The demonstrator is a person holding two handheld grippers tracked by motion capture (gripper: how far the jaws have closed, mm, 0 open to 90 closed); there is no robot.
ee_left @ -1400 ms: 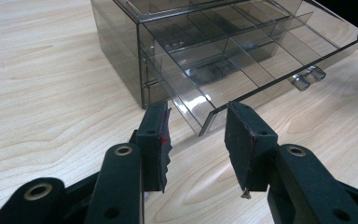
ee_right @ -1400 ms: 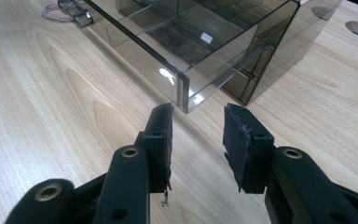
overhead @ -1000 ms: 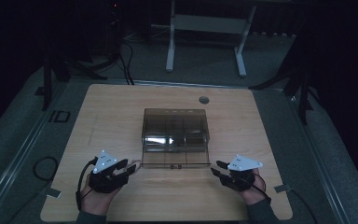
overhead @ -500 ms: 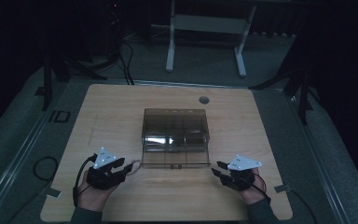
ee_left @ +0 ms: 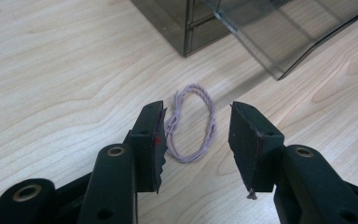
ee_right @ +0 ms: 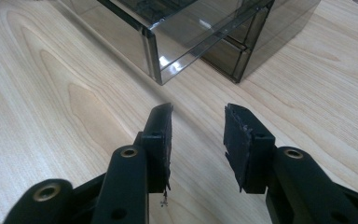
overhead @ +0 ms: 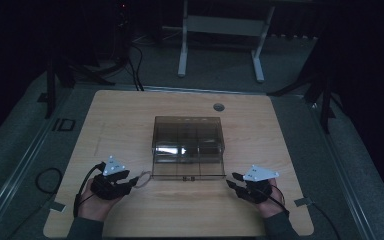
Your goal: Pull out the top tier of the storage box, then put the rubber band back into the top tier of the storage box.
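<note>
A smoky clear drawer box (overhead: 187,131) stands mid-table with its bottom drawer (overhead: 188,169) pulled out toward me. A small loop of twisted lilac cord (ee_left: 193,123) lies flat on the wood by the drawer's left corner (overhead: 141,180). My left gripper (ee_left: 198,112) is low over it, a jaw on each side and the pads not pressing; the jaws have just been opening a little. It appears in the high view (overhead: 135,181) left of the drawer. My right gripper (ee_right: 199,114) stands open and empty over bare wood, right of the drawer (overhead: 232,181).
The wooden table (overhead: 260,125) has a round cable port (overhead: 218,107) at its far edge. Cables trail from both grippers over the near edge. A white desk frame (overhead: 220,25) stands on the floor behind.
My left gripper has drawn back slightly to the left, away from the drawer's corner. The right gripper and the box have stayed where they were.
</note>
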